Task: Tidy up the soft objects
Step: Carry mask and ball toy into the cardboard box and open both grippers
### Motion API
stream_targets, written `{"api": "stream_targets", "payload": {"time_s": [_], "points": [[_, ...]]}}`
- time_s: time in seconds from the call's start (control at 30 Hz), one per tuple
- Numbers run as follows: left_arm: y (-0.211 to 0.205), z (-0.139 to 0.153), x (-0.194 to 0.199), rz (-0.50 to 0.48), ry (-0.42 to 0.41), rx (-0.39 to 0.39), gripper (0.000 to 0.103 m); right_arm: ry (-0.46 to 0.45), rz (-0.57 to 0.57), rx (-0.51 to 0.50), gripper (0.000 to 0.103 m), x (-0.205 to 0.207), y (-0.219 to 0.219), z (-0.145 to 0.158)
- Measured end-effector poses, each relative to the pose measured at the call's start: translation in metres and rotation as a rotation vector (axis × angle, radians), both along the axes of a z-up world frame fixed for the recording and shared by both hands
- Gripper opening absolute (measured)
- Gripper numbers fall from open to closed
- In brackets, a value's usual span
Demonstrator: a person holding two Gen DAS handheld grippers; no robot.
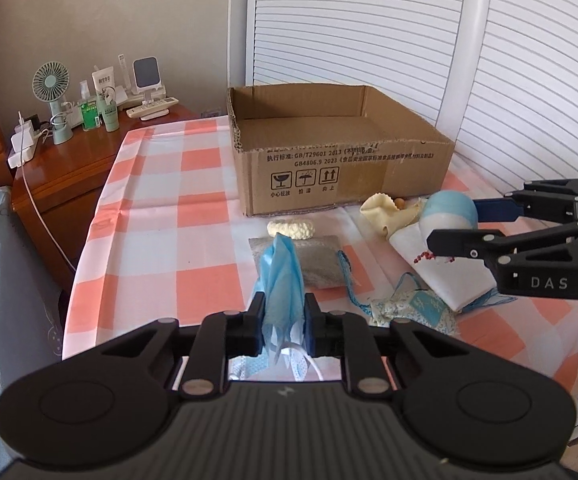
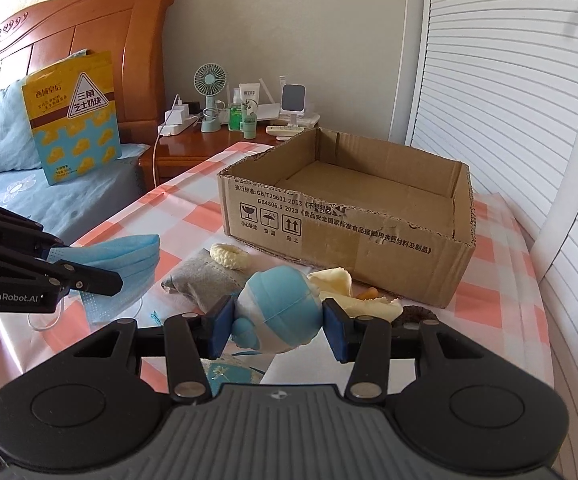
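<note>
- Over the bench (image 1: 161, 184), your left tool (image 1: 283, 320) was clamped tight on a blue face mask (image 1: 281, 280).
- Your right tool (image 2: 277, 320) stood part-open, pinching a blue-and-white soft toy (image 2: 285, 308).
- Both were lifted; the step looked like carrying.
- Next, reach over the empty cardboard box (image 2: 369, 236) and release inside.

We see a blue face mask (image 1: 281, 280) of thin, pleated non-woven cloth, and a pale blue-and-white ball toy (image 2: 279, 306) whose skin looks smooth and softly matt. The cardboard box (image 2: 369, 236) is rough brown corrugated board with torn, ragged edges, standing on a bench (image 1: 169, 208) covered by a creased checked sheet with a faint sheen. Behind it we see a glossy varnished wooden nightstand (image 1: 69, 168) and, on each hand-held gripper, matt black plastic with dull metal rivets.
</note>
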State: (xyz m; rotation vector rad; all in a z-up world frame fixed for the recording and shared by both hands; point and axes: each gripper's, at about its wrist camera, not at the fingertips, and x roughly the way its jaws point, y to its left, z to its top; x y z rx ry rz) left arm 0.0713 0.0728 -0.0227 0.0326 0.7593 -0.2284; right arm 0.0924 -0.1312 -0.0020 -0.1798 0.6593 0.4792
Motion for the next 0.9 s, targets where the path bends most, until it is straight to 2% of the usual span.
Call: {"api": "stream_targets", "payload": {"time_s": [0.17,0.3,0.53,0.73,0.9], "points": [[-0.001,0.02,0.014,-0.013,-0.031,0.001,0.016,-0.008,-0.006,0.014,0.053,-0.001,-0.006,0.004],[-0.007,0.045,0.034,-0.03,-0.091,0.022,0.016,-0.013,-0.012,0.033,0.053,-0.001,-0.013,0.008],[-0.027,0.08,0.094,-0.069,-0.157,0.026,0.017,-0.005,-0.031,0.046,0.053,0.006,-0.028,0.015],[-0.048,0.085,0.165,-0.066,-0.145,0.023,0.017,-0.01,-0.061,0.041,0.053,0.017,-0.043,0.025],[-0.063,0.071,0.221,-0.048,-0.1,0.053,0.017,-0.015,-0.089,0.046,0.053,0.03,-0.057,0.031]]}}
